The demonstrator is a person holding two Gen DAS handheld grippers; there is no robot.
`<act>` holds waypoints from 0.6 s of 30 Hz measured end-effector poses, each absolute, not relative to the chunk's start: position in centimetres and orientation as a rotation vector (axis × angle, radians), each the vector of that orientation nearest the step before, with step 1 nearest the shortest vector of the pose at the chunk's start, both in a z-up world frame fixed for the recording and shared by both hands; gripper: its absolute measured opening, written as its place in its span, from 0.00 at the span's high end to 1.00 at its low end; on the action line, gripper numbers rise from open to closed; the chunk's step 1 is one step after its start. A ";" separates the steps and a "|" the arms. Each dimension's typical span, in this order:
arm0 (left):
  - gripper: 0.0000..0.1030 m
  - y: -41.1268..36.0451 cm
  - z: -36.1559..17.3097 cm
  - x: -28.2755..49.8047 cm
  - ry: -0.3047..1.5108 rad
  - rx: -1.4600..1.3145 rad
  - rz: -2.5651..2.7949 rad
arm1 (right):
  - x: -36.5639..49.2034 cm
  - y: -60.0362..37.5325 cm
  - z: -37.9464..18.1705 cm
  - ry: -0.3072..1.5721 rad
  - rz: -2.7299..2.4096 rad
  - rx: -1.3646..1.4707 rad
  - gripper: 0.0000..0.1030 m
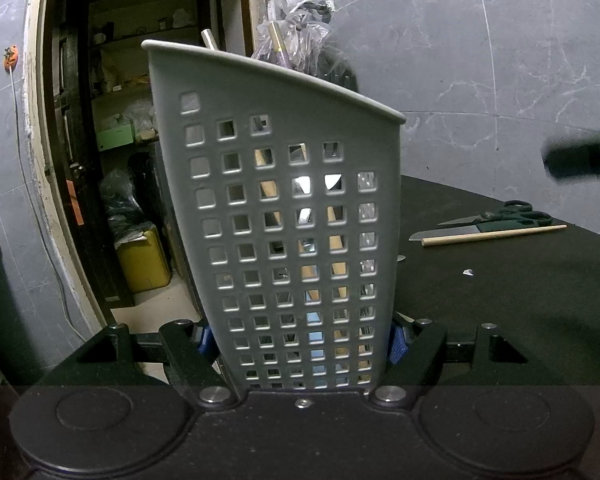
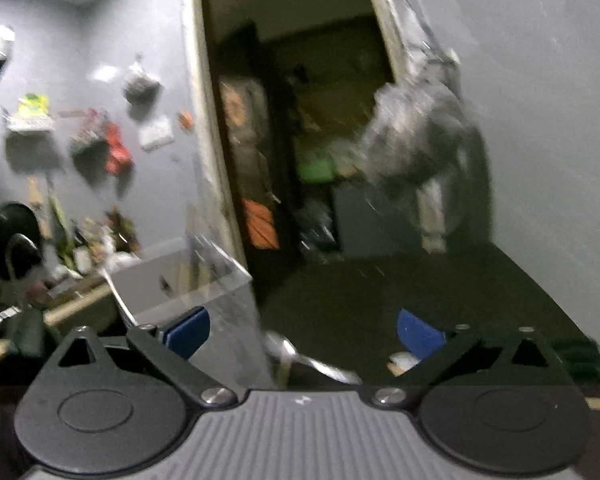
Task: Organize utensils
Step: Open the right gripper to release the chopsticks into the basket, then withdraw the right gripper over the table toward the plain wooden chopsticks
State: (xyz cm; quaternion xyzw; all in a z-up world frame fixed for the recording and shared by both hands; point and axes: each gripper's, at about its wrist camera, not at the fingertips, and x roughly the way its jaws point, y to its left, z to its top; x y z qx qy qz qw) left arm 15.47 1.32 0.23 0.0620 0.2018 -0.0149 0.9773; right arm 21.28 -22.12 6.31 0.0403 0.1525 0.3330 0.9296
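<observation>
A: Left claw pinching the grey perforated utensil holder low on its sides, blue pads pressed flat to both walls.

B: Clamped why?

A: Probably to keep the holder upright and steady on the dark counter while pieces go in. Standing at the near left part of the counter, close against the camera, doorway and storeroom shelves behind on the far left.

B: Anything inside already?

A: Through the square holes, pale wooden handles and bits of shiny metal; a metal handle tip poking above the rim at the far left corner. Exact count impossible to tell.

B: And further right?

A: Still loose on the counter: a knife blade, a wooden stick laid along it, dark-handled scissors just behind. Well apart from the holder, so likely next in line.

B: Right claw?

A: Right claw spread wide, blue pads far apart, nothing pinched. Picture badly smeared. The holder's grey wall rising near the left pad; a shiny spoon-like piece lying low between the fingers, not gripped. Contact with either pad impossible to tell.

B: Reason for the wide spread?

A: Judging by that, readied for the next pickup.
</observation>
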 end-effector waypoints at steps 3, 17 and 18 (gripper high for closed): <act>0.26 1.3 0.2 15.5 0.408 0.125 -0.030 | 21.7 -23.1 4.7 0.422 0.649 0.051 0.00; 0.26 1.3 0.2 15.5 0.408 0.126 -0.030 | 25.0 -24.4 2.2 0.582 0.519 -0.054 0.00; 0.26 1.4 0.2 15.5 0.408 0.125 -0.030 | 25.8 -24.4 2.3 0.587 0.502 -0.059 0.00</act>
